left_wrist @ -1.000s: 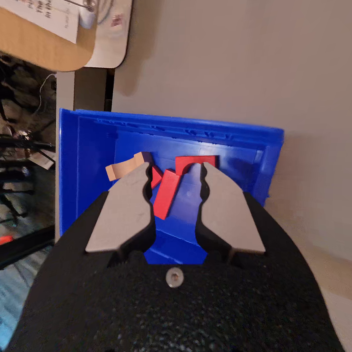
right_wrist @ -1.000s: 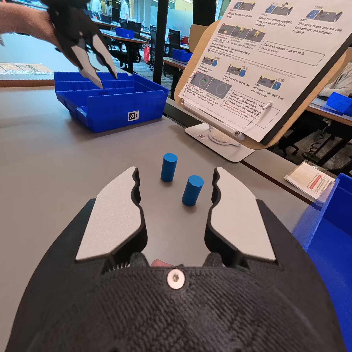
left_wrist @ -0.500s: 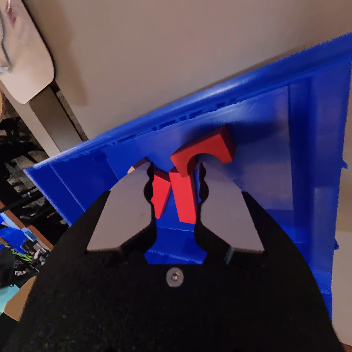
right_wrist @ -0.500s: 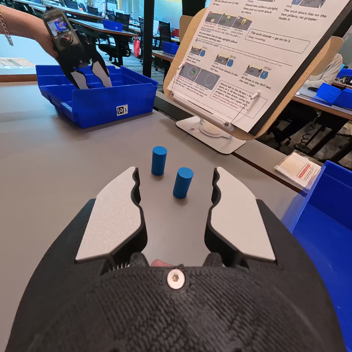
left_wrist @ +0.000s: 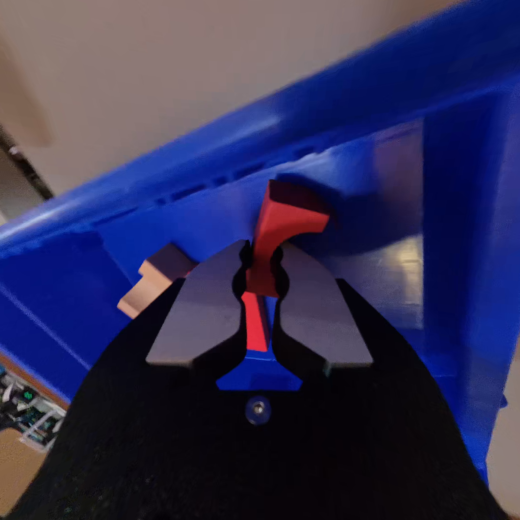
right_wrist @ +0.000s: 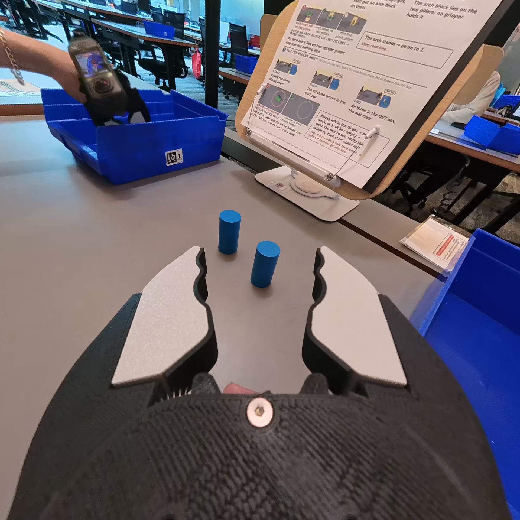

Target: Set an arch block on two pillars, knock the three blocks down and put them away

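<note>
My left gripper [left_wrist: 260, 247] is inside a blue bin [left_wrist: 464, 225], shut on a red arch block [left_wrist: 284, 222] and gripping it by one leg. Another red block [left_wrist: 254, 323] lies on the bin floor under the jaws. A tan block [left_wrist: 157, 278] lies to the left. In the right wrist view the left gripper [right_wrist: 123, 119] reaches into the same bin [right_wrist: 135, 146] at the far left. My right gripper [right_wrist: 259, 250] is open and empty above the grey table. Two blue cylinders [right_wrist: 229, 232] [right_wrist: 264, 264] stand upright just beyond its fingertips.
An instruction sheet on a wooden stand [right_wrist: 351, 84] stands at the back right of the table. A second blue bin [right_wrist: 478, 323] sits at the right edge. A sleeved card [right_wrist: 433, 244] lies beyond it. Desks and chairs fill the room behind. The left gripper's tips are roughly 45 centimeters from the right gripper's.
My left gripper went down into the bin and closed on the red arch block, which now stands tilted between the jaws. My right gripper stayed open and hardly moved.
</note>
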### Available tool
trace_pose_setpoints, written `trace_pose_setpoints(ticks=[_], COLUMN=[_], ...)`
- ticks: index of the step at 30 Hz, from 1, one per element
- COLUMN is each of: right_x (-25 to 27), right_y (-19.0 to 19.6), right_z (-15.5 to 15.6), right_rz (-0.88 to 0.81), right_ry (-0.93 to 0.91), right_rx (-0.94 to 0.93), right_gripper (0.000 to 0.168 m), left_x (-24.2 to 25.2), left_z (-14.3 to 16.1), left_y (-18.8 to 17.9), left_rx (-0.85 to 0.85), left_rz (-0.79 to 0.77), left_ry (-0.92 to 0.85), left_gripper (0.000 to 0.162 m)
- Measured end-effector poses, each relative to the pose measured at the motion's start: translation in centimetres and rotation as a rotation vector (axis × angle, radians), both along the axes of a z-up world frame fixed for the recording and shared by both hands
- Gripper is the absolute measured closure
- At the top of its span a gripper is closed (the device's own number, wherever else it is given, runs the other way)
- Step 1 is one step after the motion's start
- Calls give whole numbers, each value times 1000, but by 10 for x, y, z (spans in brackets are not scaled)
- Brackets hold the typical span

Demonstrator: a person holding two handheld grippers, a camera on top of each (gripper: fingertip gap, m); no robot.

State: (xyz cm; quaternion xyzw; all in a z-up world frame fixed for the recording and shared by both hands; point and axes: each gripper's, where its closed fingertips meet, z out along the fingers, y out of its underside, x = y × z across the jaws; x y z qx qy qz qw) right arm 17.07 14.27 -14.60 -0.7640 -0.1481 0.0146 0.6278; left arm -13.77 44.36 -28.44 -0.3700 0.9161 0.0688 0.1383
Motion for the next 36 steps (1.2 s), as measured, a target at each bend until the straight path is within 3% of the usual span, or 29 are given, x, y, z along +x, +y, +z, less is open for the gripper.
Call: trace_pose_setpoints(ticks=[5,9,13,17,26,33,36], right_x=[-9,-33,-76,-125,-172,-169,-166], right_y=[0,5,17,36,53,42,38], right_z=[5,10,24,50,69,60,59], right_rz=[22,67,137,221,280,281,297], right_ry=[24,88,220,286,242,159,151], right_rx=[12,7,4,39,100,100,102], right_gripper=[94,94,93,93,100,132,132], left_x=[-1,0,20,51,121,145,149], left_z=[33,92,168,211,209,197,195], left_y=[13,11,-32,-94,-205,-235,-238], left_rx=[42,154,287,476,593,529,512], left_rz=[148,247,265,215,84,8,10], left_ry=[-209,-410,-661,-833,-1034,-1013,-1015], left_gripper=[147,147,147,147,147,148,148])
